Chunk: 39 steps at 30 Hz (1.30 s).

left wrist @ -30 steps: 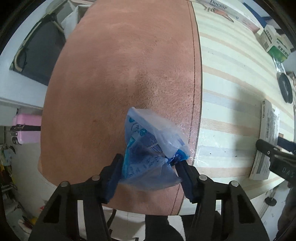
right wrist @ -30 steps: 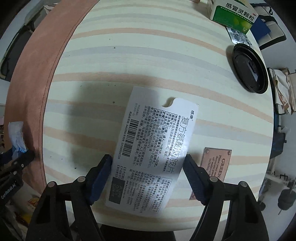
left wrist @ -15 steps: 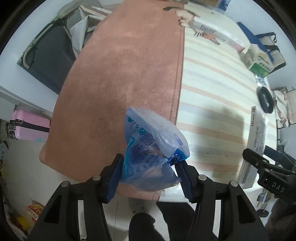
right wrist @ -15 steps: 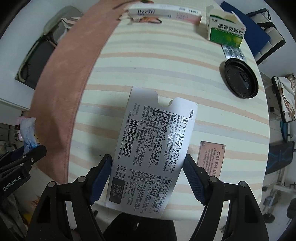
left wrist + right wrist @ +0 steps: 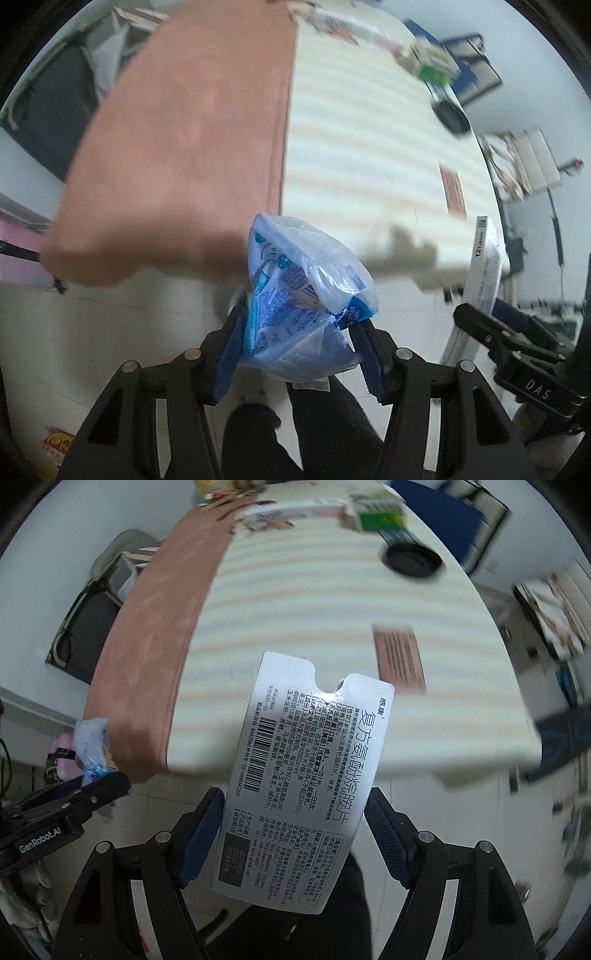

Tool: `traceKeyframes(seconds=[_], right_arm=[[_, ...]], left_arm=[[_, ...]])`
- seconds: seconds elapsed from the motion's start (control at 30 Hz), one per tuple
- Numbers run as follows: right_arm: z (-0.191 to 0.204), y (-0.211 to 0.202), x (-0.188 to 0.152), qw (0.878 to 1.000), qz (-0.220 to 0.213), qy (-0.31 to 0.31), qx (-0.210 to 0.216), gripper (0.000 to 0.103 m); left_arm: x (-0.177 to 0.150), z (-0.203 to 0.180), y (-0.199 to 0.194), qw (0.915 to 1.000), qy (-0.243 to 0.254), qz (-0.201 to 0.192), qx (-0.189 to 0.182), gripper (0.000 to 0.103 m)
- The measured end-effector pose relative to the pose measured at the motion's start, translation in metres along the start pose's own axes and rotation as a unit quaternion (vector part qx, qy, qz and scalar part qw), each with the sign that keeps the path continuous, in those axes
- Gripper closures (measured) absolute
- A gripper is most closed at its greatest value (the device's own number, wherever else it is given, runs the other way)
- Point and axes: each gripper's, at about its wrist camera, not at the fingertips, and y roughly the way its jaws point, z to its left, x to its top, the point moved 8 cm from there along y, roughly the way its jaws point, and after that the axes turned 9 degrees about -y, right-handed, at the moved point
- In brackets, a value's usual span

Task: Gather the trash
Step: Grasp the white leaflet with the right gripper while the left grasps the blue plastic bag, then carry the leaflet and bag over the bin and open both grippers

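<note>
Grippers, two, black frames with blue ribbed pads.

Left gripper (image 5: 299, 345): jaws drawn fairly close, pads pressing both sides of one crumpled plastic wrapper (image 5: 306, 295). Wrapper is thin translucent film, blue and white, with printed text, bunched into an irregular lump. It hangs just past the near edge of the table (image 5: 369, 147), over pale floor tiles.

Right gripper (image 5: 295, 834): jaws set wide, pads against the two long edges of one flattened medicine carton (image 5: 306, 782). Carton is white card, a long rectangle with a notched tab at its far end, printed with a barcode and dense black characters. Its far half overlaps the table's near edge in view; its near half is over the floor.

Table: one, surface in two zones, a plain terracotta cloth with a suede-like nap (image 5: 147, 646) on the left side and a cream cloth with pale orange and grey stripes on the right.

On the table, far end: one round black lid (image 5: 412, 559); one green-and-white box (image 5: 376, 515), blurred; one long white box (image 5: 295, 511), blurred. Toward the table's right side: one flat brown rectangular plaque (image 5: 399, 661).

Each gripper shows at the edge of the other's view.
</note>
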Motion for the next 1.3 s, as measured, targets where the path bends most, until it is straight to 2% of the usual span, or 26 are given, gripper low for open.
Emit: traceKeyframes(seconds=[0.07, 0.2, 0.3, 0.43, 0.47, 0.53, 0.57, 0.6, 0.77, 0.8, 0.83, 0.87, 1.03, 1.3], right_arm=[[0.002, 0.009, -0.037, 1.0, 0.011, 0.022, 0.004, 0.024], [-0.002, 0.042, -0.101, 0.997, 0.046, 0.064, 0.014, 0.024], [-0.01, 0.089, -0.141, 0.992, 0.077, 0.097, 0.025, 0.024], [-0.022, 0.153, -0.166, 0.987, 0.095, 0.123, 0.036, 0.024], [-0.025, 0.175, -0.17, 0.986, 0.096, 0.128, 0.04, 0.024], [-0.031, 0.213, -0.175, 0.985, 0.1, 0.132, 0.042, 0.024], [-0.033, 0.235, -0.176, 0.985, 0.101, 0.134, 0.048, 0.024], [-0.035, 0.261, -0.177, 0.985, 0.102, 0.133, 0.052, 0.024], [-0.037, 0.359, -0.185, 0.983, 0.12, 0.12, 0.071, 0.023], [-0.037, 0.381, -0.188, 0.982, 0.127, 0.117, 0.072, 0.021], [-0.037, 0.394, -0.192, 0.982, 0.132, 0.114, 0.073, 0.009], [-0.038, 0.408, -0.195, 0.981, 0.135, 0.115, 0.074, 0.002], [-0.042, 0.437, -0.205, 0.983, 0.144, 0.104, 0.051, 0.002], [-0.057, 0.423, -0.213, 0.985, 0.156, 0.073, -0.028, 0.002]], left_arm=[[-0.022, 0.004, 0.015, 0.9998, 0.001, 0.02, -0.005, 0.05], [-0.065, 0.027, 0.073, 0.9964, -0.02, 0.08, -0.018, 0.05], [-0.078, 0.043, 0.129, 0.9926, -0.038, 0.113, -0.021, 0.05], [-0.078, 0.059, 0.203, 0.9872, -0.064, 0.141, -0.037, 0.049], [-0.076, 0.063, 0.222, 0.9862, -0.069, 0.145, -0.041, 0.046], [-0.073, 0.071, 0.258, 0.9852, -0.07, 0.151, -0.041, 0.029], [-0.074, 0.076, 0.268, 0.9852, -0.07, 0.151, -0.039, 0.014], [-0.076, 0.081, 0.285, 0.9851, -0.071, 0.152, -0.038, 0.006], [-0.077, 0.121, 0.351, 0.9861, -0.066, 0.152, 0.009, 0.005], [-0.079, 0.128, 0.356, 0.986, -0.069, 0.151, 0.014, 0.005], [-0.08, 0.133, 0.362, 0.9859, -0.07, 0.151, 0.019, 0.005], [-0.082, 0.138, 0.369, 0.9855, -0.071, 0.152, 0.025, 0.005], [-0.089, 0.146, 0.384, 0.9851, -0.069, 0.151, 0.044, 0.005], [-0.096, 0.147, 0.364, 0.9865, -0.036, 0.116, 0.111, 0.005]])
